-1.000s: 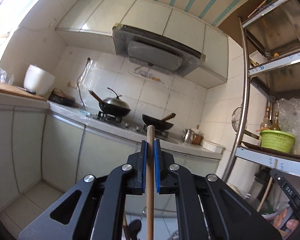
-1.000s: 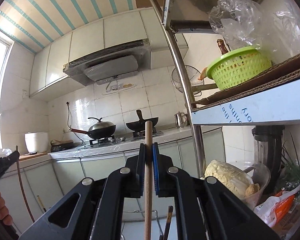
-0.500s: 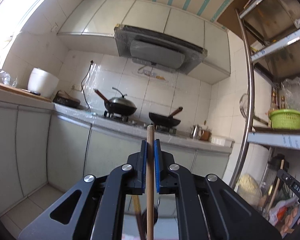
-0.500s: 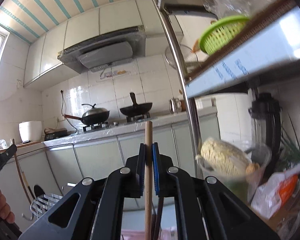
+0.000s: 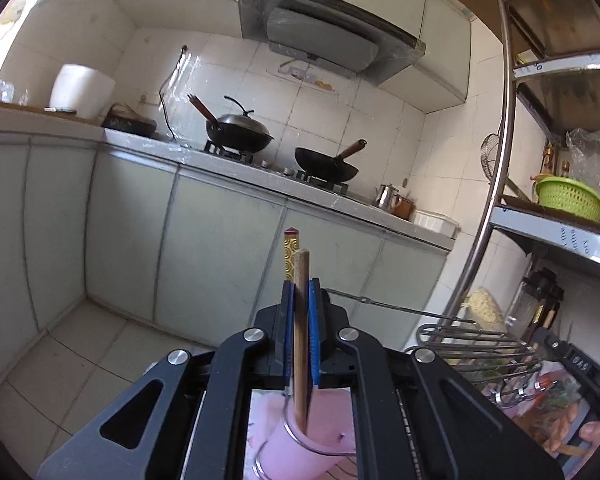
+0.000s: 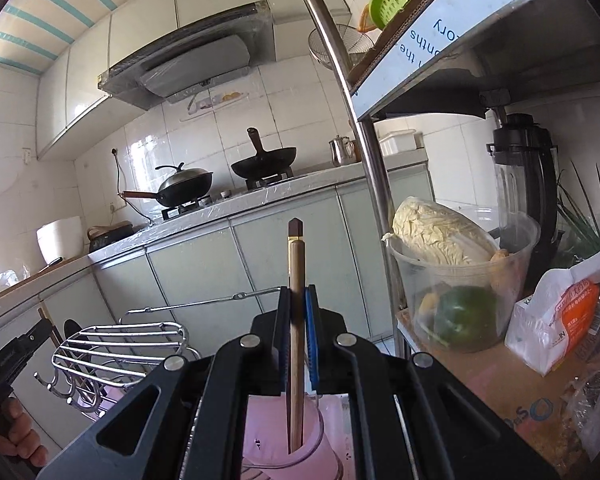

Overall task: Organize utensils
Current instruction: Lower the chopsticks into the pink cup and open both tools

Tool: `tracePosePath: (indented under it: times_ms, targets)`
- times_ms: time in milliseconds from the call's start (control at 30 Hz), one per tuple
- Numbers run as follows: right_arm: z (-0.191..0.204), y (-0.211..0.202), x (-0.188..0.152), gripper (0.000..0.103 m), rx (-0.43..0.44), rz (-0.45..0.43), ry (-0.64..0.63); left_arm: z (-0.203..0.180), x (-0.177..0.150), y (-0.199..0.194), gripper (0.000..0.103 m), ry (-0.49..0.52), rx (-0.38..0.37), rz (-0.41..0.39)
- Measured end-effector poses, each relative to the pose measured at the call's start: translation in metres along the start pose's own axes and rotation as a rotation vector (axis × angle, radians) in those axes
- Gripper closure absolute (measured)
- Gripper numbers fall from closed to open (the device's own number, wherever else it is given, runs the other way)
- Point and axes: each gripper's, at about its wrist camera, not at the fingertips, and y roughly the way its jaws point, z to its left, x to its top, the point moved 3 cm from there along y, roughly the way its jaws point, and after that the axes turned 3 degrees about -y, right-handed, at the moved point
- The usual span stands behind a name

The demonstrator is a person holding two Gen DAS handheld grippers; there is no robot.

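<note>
My left gripper (image 5: 300, 284) is shut on an upright wooden chopstick (image 5: 300, 320); its lower end stands inside a pink utensil cup (image 5: 312, 448) held in a wire ring. A dark chopstick with a gold band (image 5: 291, 252) stands just behind it. My right gripper (image 6: 296, 292) is shut on another wooden chopstick (image 6: 296, 320), whose lower end is inside the pink cup (image 6: 284, 436). A dark chopstick tip (image 6: 294, 228) rises behind it.
A metal wire drying rack (image 6: 120, 340) stands left of the cup, seen on the right in the left wrist view (image 5: 472, 344). A steel shelf post (image 6: 372, 160), a tub of cabbage (image 6: 460, 264), bags and a blender sit at right. Counter with woks lies beyond.
Both grippers have tilted and moved down with their chopsticks. The pink cup and wire rack have come into view, and the chopstick ends now stand inside the cup.
</note>
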Motion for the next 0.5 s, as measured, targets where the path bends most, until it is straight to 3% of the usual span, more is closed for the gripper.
tracePosePath:
  times_ms: [200, 267, 300, 500]
  targets:
    - [0.005, 0.009, 0.003, 0.09, 0.032, 0.073, -0.009, -0.002, 0.006, 0.004, 0.094, 0.005, -0.014, 0.047]
    - [0.004, 0.012, 0.002, 0.074, 0.034, 0.096, -0.002, 0.0, 0.007, 0.005, 0.079, -0.006, -0.011, 0.061]
    - [0.004, 0.012, 0.001, 0.074, 0.04, 0.1, 0.003, 0.001, 0.008, 0.005, 0.07, -0.018, -0.012, 0.068]
    - [-0.002, 0.008, 0.003, 0.072, 0.044, 0.14, 0.024, 0.007, 0.017, 0.002, 0.063, -0.049, -0.004, 0.098]
